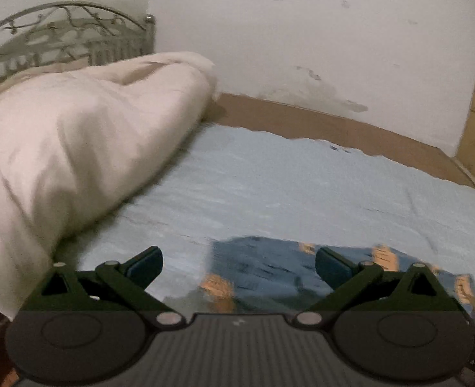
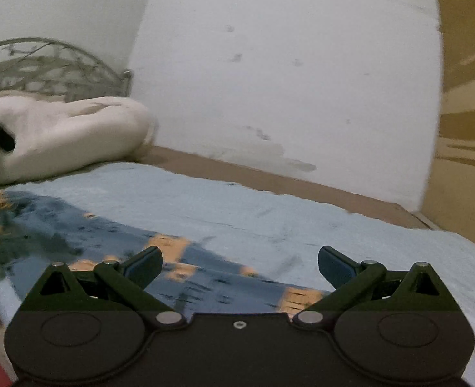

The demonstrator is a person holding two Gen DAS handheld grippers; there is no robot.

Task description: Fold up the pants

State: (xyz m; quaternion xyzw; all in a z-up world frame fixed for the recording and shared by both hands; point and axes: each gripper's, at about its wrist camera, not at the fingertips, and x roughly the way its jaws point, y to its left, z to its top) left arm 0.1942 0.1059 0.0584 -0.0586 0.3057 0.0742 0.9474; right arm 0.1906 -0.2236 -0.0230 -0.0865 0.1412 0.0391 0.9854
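Black linkage fingers (image 1: 147, 262), blue pads, silver pivots

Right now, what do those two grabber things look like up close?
Both look alike. The left gripper and right gripper each have a dark grey body with two big round discs, black triangle-shaped arms joined by shiny silver pins, and dark blue pads on the fingers. The left body has ridged stripes on top; the right one looks smooth with a small screw.

A home bedroom: a bed with a light blue sheet (image 1: 301, 177), a curved ornate metal headboard (image 1: 60, 38), a bulky cream-white comforter (image 1: 76, 135) and scuffed white plaster walls (image 1: 301, 32).
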